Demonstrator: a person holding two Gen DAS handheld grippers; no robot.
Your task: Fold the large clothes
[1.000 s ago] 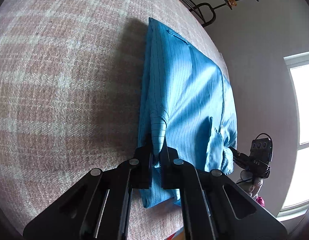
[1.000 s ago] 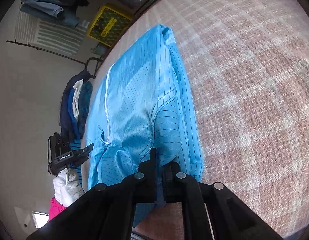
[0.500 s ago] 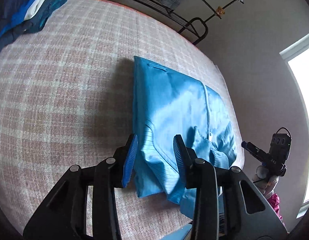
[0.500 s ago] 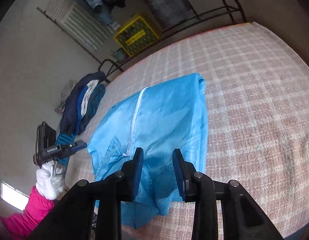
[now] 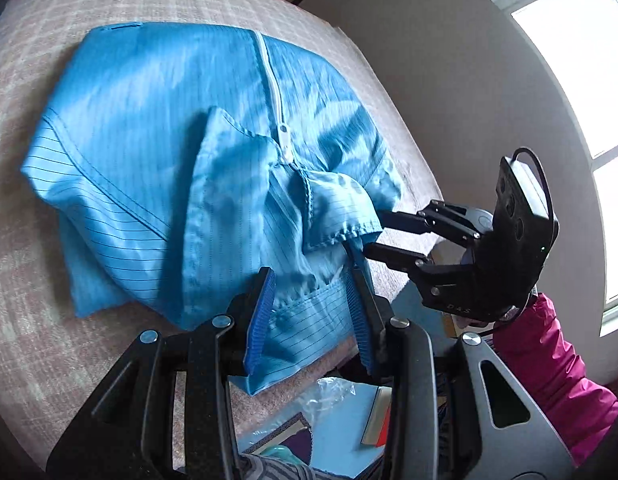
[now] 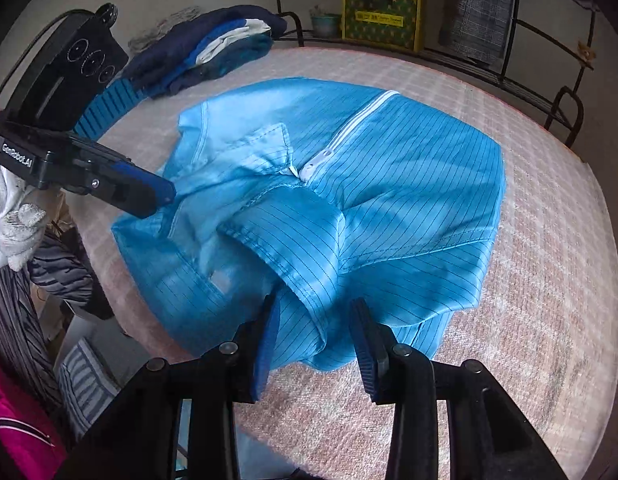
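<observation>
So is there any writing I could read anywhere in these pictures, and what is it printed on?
"GenRobot.AI": white lettering on the side of the left gripper, seen in the right wrist view.
"D A S": faint letters on the body of the right gripper, in the left wrist view; I may be misreading them.
Yellow crate: a label strip with characters, too small to read.

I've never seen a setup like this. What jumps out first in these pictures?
A bright blue pinstriped zip-front garment lies partly folded on a pink plaid-covered table, its white zipper running up the middle. Two black hand-held grippers with blue pads hover open at its near edge, the left gripper and the right gripper. At the far end a pile of dark blue and white clothes waits.
</observation>
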